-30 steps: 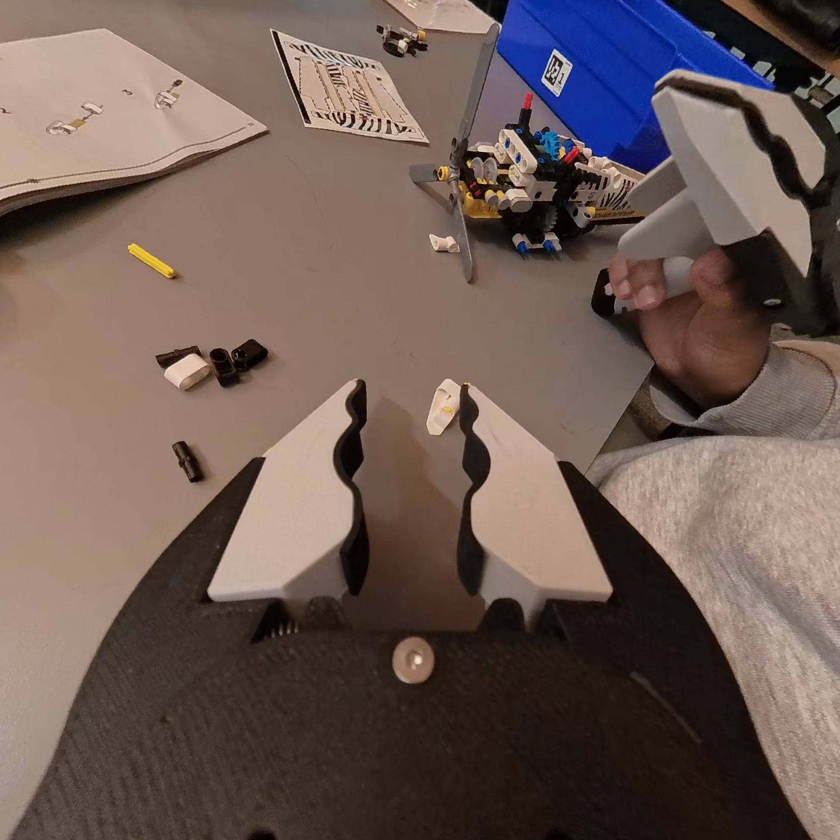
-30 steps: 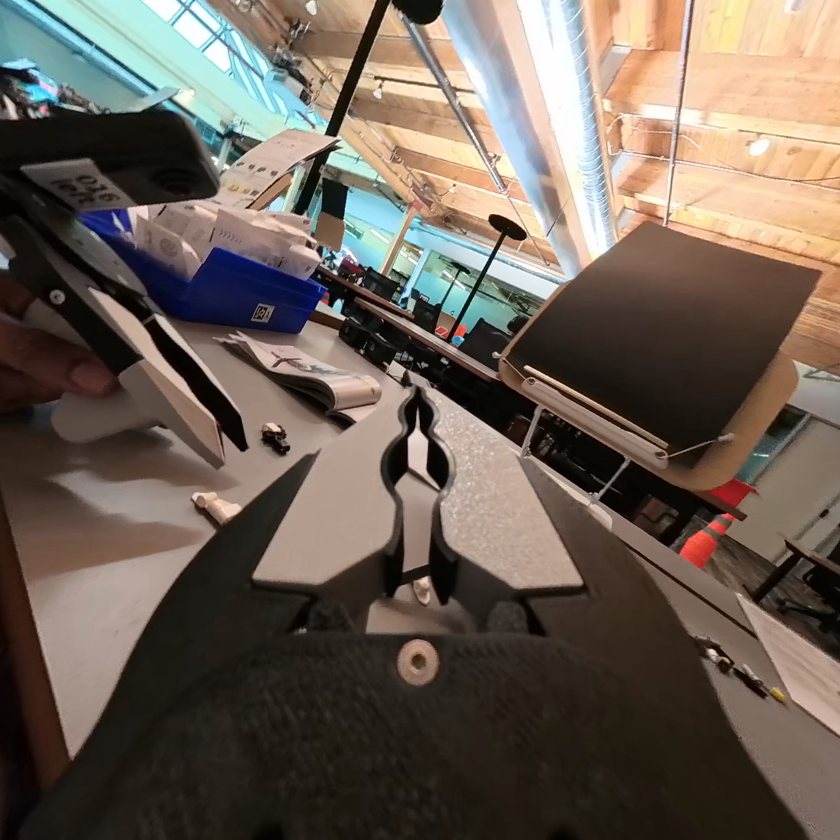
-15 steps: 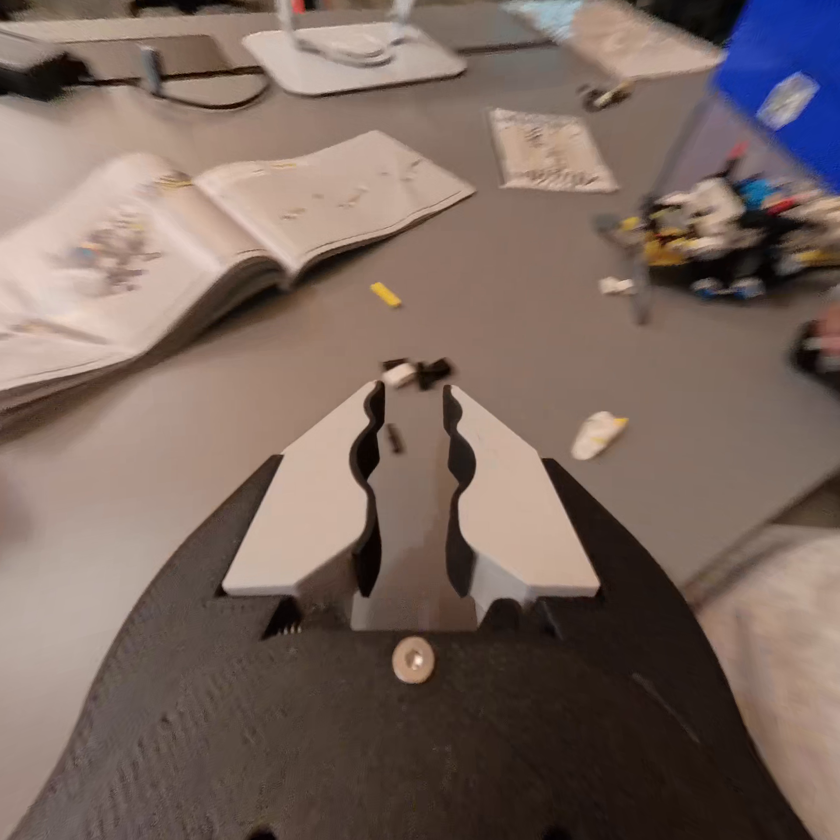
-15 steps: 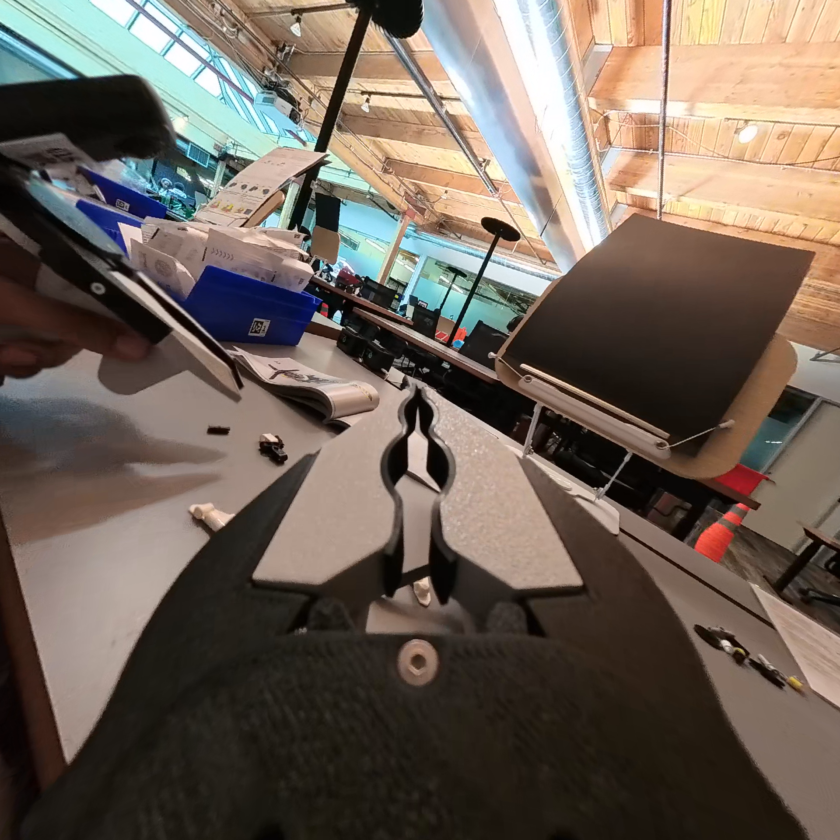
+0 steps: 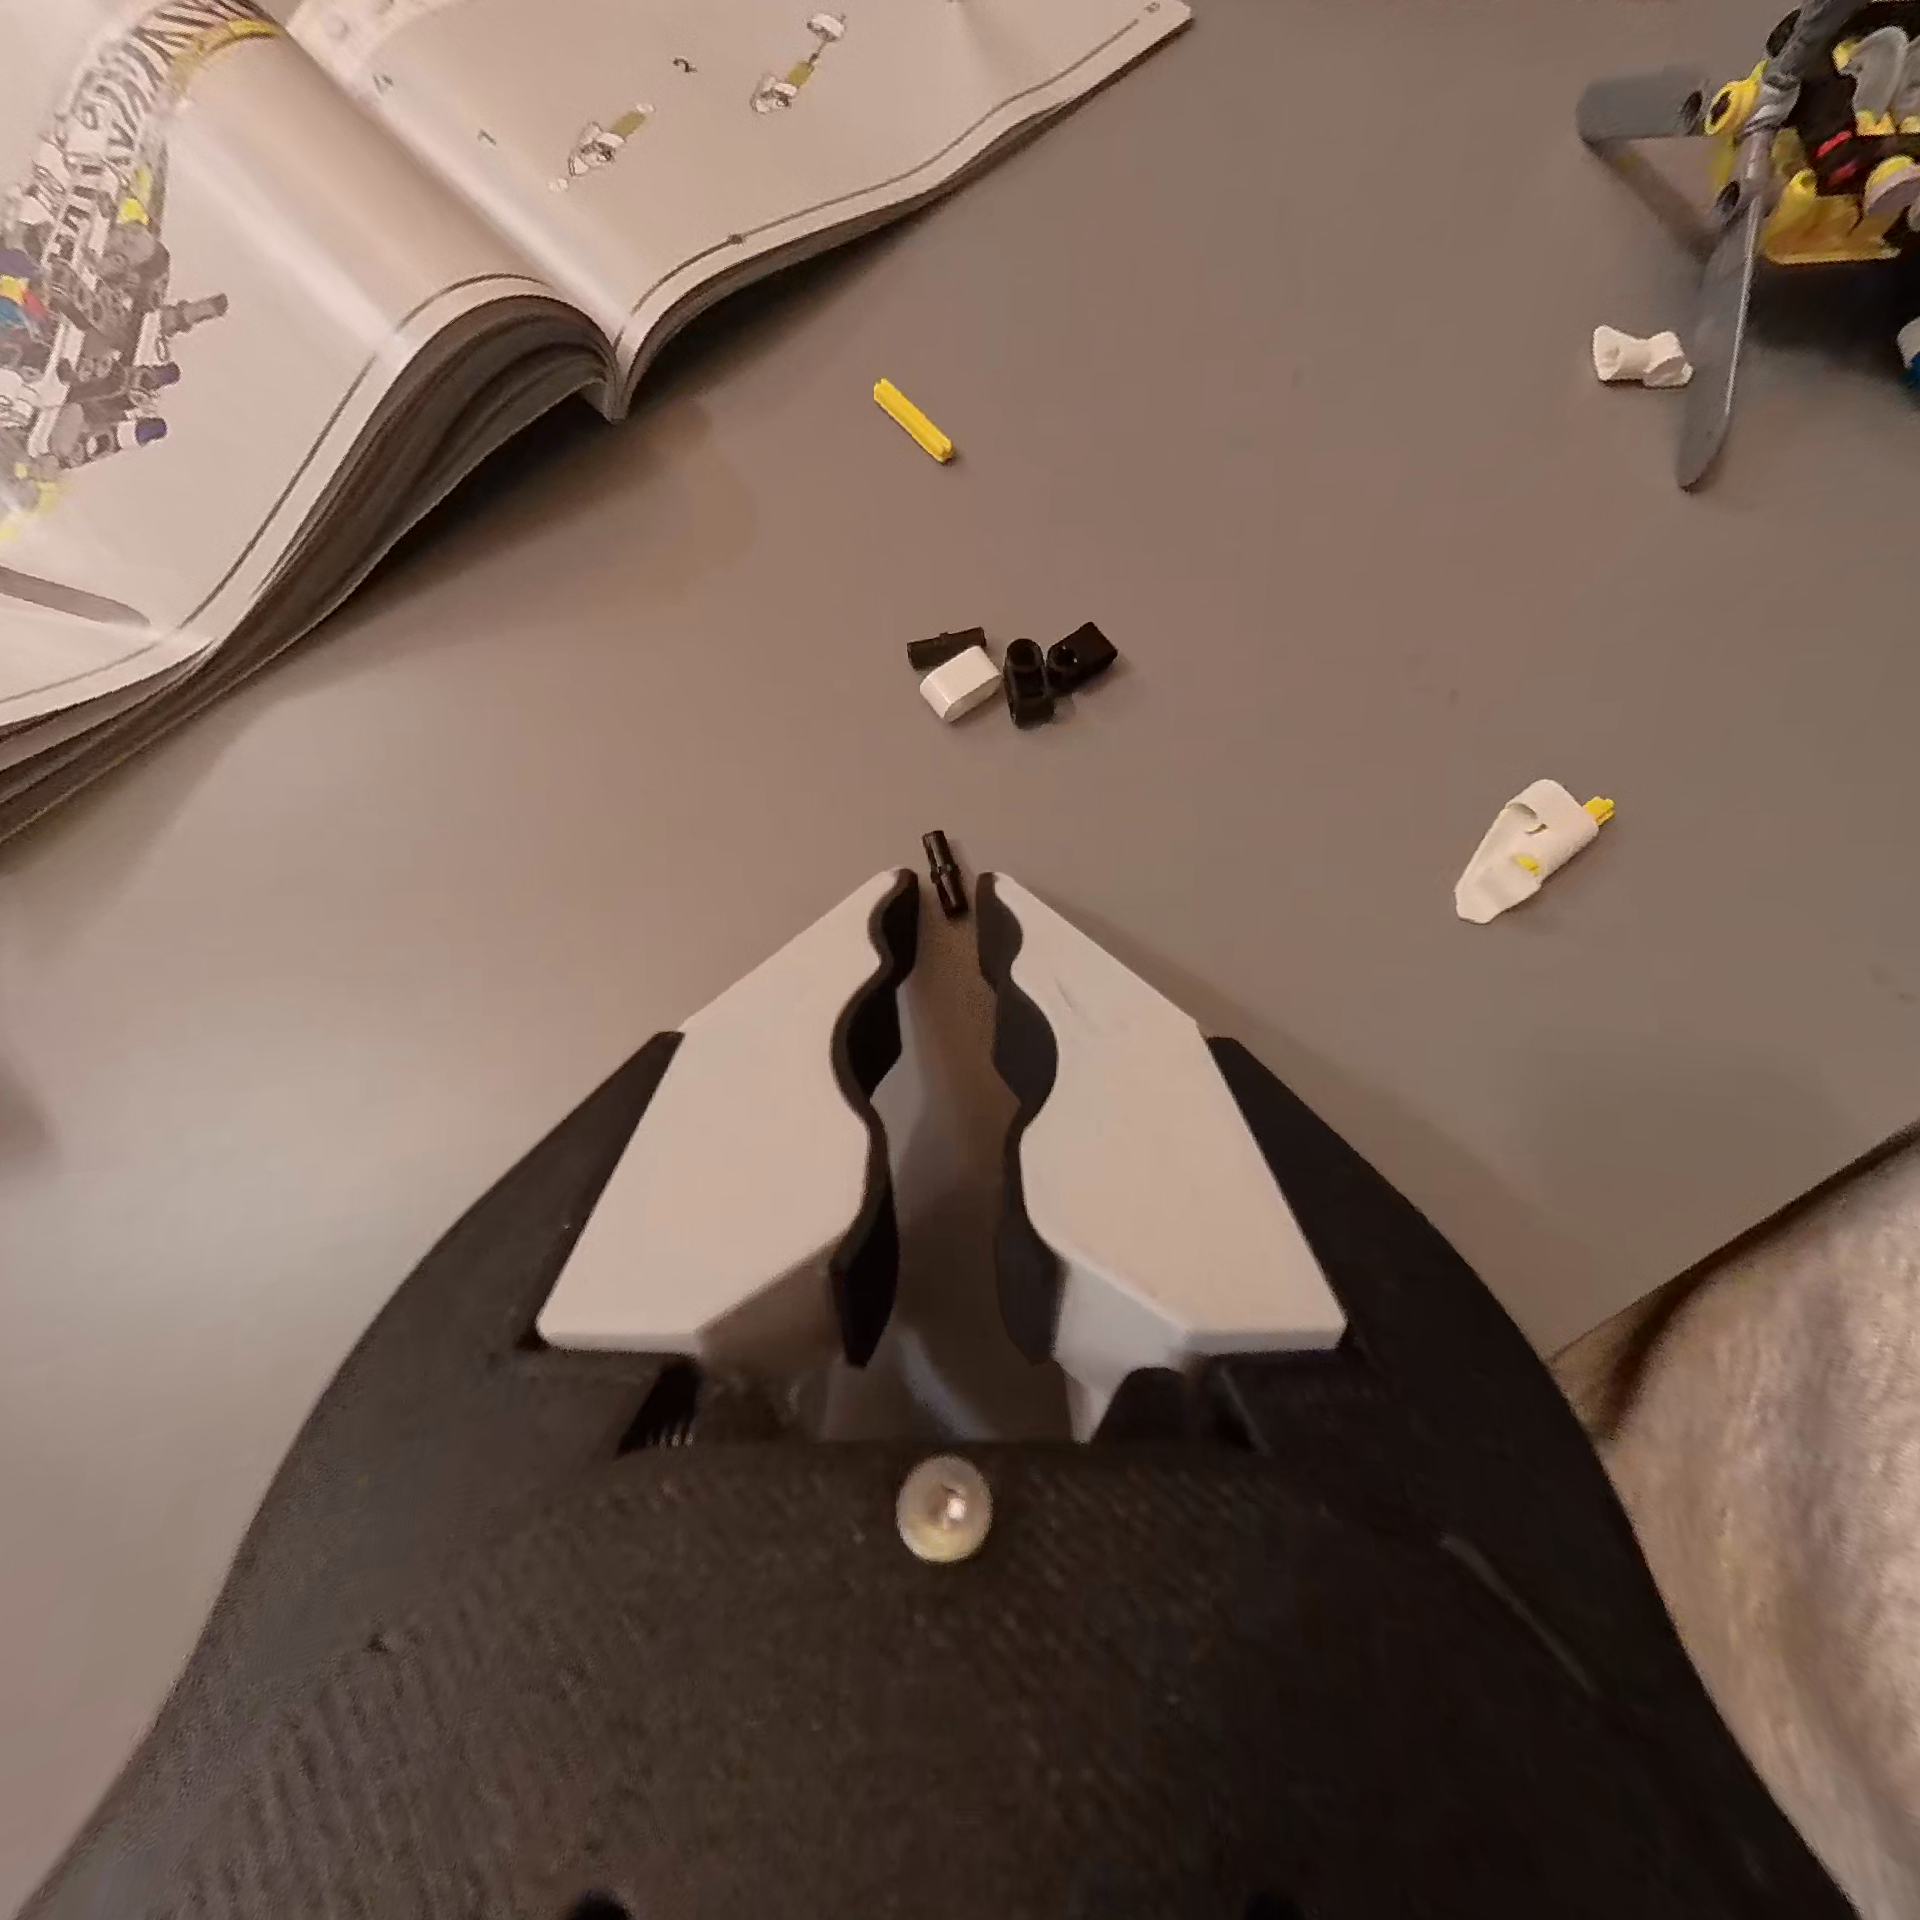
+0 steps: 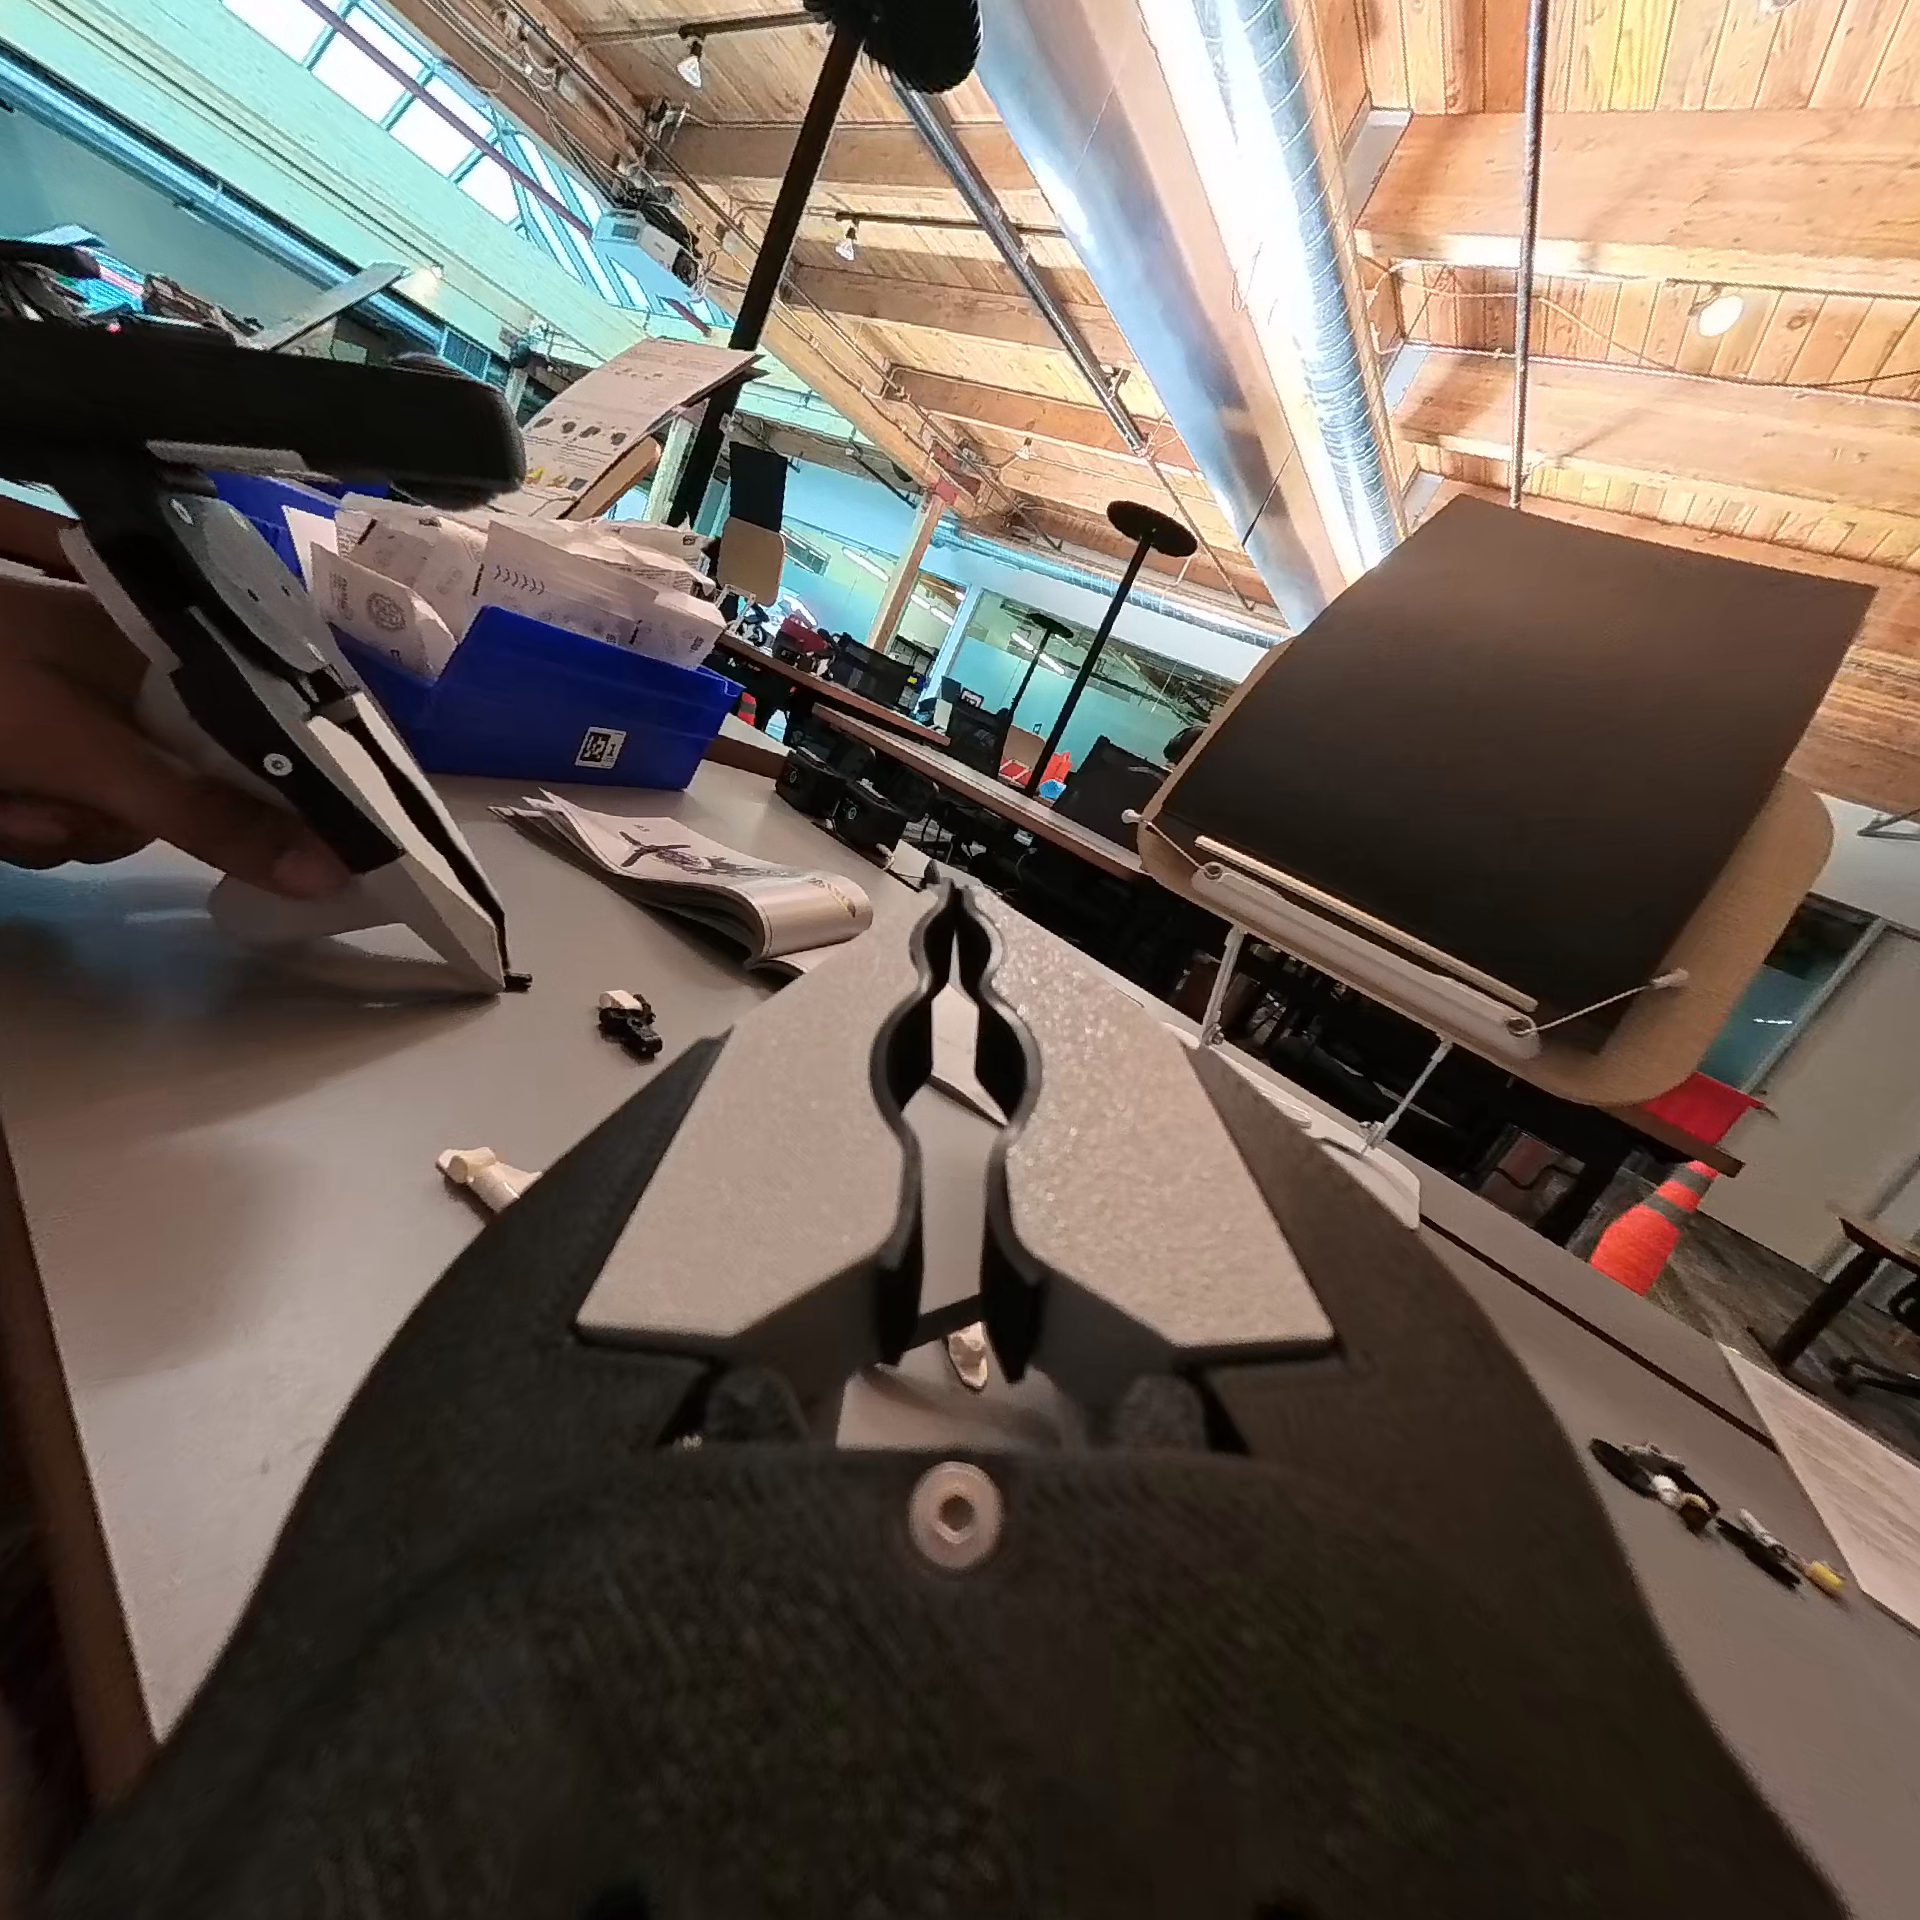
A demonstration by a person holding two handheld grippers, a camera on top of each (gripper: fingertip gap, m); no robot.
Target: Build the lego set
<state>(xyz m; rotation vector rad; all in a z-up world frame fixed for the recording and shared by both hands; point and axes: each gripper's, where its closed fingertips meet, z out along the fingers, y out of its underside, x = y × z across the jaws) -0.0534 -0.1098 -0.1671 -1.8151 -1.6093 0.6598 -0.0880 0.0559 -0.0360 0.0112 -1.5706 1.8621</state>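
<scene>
A small black plastic lego pin (image 5: 944, 874) lies flat on the grey desk (image 5: 520, 831). At its 12 o'clock sits a cluster of black connectors and one white brick (image 5: 1013, 673); farther up, a yellow axle (image 5: 912, 419). At 3 o'clock lies a white curved panel piece (image 5: 1522, 865); at 2 o'clock, the partly built yellow-and-black model (image 5: 1808, 156).

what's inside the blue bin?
White paper packets stick up above the blue bin rim. Anything deeper is hidden by its wall and the left tongs in front.
</scene>
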